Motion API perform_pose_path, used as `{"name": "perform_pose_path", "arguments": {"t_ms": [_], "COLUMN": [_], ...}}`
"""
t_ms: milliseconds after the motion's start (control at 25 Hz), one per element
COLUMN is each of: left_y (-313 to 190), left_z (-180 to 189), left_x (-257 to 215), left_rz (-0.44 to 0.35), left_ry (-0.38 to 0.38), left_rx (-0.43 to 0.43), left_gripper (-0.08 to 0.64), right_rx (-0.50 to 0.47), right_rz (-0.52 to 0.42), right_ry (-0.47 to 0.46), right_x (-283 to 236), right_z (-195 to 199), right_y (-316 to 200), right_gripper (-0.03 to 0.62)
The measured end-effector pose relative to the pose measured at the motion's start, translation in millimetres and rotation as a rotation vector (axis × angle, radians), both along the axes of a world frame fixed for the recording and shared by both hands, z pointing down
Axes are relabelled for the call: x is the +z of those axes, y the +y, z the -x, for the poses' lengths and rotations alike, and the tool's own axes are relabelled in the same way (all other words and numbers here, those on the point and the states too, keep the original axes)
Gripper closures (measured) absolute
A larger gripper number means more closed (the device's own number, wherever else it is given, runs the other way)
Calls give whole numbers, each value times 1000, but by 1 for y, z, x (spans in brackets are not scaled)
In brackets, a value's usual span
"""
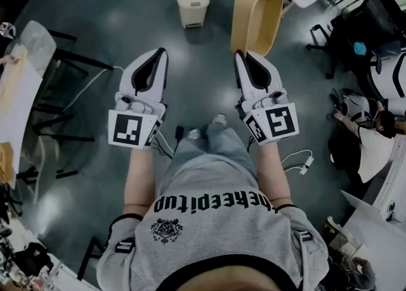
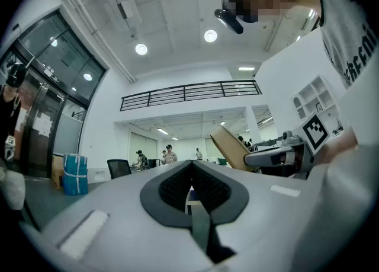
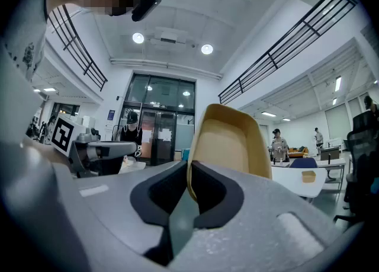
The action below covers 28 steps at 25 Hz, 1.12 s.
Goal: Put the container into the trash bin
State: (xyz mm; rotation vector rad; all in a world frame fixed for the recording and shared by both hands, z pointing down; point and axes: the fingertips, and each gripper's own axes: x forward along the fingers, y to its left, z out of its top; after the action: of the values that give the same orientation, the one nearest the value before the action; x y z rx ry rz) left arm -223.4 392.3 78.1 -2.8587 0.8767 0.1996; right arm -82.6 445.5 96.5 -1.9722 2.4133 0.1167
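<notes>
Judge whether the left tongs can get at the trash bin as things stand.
Probably yes: the left tongs hold nothing, and only bare floor separates them from the trash bin ahead.

The head view looks steeply down from above the person's chest onto the white left gripper (image 1: 161,52), the white right gripper (image 1: 239,56) and the dark glossy floor (image 1: 127,23). Each gripper view rides close behind its own jaws, facing forward and slightly upward into the hall. All three views share the tan, rounded paper container (image 1: 257,22), and each gripper view catches the other gripper.

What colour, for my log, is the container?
The container is tan, best in the head view.
</notes>
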Motion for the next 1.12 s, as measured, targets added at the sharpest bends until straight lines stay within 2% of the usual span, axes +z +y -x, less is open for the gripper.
{"name": "perform_pose_path", "arguments": {"t_ms": [440, 680, 1120], "left_y": [-3, -22, -106], "left_z": [7, -4, -62], "left_x": [-9, -6, -21], "left_rz": [-26, -16, -44], "left_ry": [10, 10, 37], "left_rx": [2, 3, -36], "left_gripper": [548, 546, 546], "right_rx": [-2, -6, -69], "right_rz": [-26, -35, -69], "right_ry": [3, -10, -11], "right_x": [-7, -3, -15], "right_z": [3, -11, -76], "right_y": [-5, -20, -114], "right_gripper": [569, 569, 563]}}
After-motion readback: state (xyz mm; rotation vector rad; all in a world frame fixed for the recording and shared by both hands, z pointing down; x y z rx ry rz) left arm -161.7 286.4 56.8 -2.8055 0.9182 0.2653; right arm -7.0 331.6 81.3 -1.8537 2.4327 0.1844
